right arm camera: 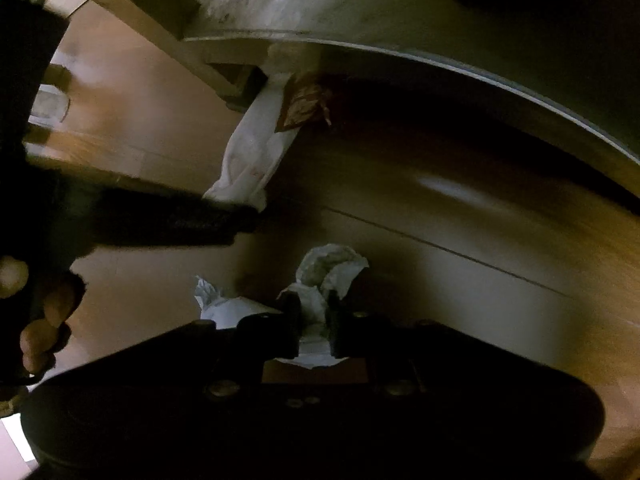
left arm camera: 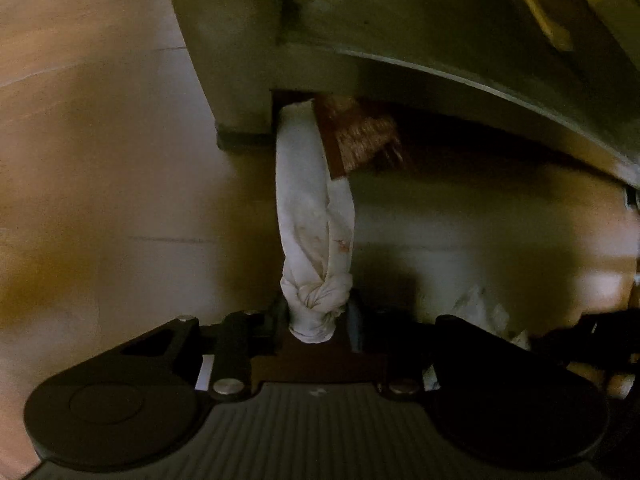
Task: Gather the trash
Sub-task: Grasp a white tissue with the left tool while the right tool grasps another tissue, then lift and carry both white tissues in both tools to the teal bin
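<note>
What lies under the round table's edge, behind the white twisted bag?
Behind the white twisted bag, which the left gripper holds, a brown wrapper lies under the round table. Further under the table is too dark to see.

Wood-tone floor (left arm camera: 100,140) carried a pale furniture leg (left arm camera: 236,92); a brown wrapper (left arm camera: 360,132) sat just beside that leg, contact indeterminate.

Dim brown floor (left arm camera: 100,140), pale furniture edge (left arm camera: 460,76).
</note>
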A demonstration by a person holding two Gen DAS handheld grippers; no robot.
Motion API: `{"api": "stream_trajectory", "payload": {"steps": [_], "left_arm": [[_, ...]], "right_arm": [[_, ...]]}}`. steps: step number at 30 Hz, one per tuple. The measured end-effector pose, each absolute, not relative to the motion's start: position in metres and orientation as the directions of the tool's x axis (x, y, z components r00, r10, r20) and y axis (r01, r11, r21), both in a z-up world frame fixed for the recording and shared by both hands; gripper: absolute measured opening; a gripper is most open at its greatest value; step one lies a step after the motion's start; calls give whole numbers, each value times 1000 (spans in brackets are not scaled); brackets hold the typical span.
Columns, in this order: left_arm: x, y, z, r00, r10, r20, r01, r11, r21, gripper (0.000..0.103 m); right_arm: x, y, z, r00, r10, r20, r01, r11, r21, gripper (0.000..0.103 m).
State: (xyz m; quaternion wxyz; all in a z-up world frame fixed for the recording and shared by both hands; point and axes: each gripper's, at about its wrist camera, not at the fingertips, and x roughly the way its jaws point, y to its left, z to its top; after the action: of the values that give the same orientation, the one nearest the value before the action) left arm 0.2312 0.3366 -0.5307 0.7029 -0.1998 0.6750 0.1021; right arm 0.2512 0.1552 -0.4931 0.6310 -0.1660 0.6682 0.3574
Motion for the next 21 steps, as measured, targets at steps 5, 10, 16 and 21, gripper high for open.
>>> {"api": "stream_trajectory", "payload": {"steps": [5,10,16,21], "left_arm": [[217,327,-506,48,-140,-989,-362,920,-148,27],[208,319,-473,46,-141,-989,-322,935,-148,27],[193,286,-420,64,-113,-992,-153,981,-122,27],[203,263,-349,139,-119,-983,-19,992,-123,27]], "right_arm": [[256,143,-467,-119,248,-962,-663,701,262,12],[254,123,-431,-66,240,-969,-665,713,222,12],[258,92,-374,25,272,-962,-640,744,194,12],[261,55,-303,128,321,-938,-599,779,185,12]]}}
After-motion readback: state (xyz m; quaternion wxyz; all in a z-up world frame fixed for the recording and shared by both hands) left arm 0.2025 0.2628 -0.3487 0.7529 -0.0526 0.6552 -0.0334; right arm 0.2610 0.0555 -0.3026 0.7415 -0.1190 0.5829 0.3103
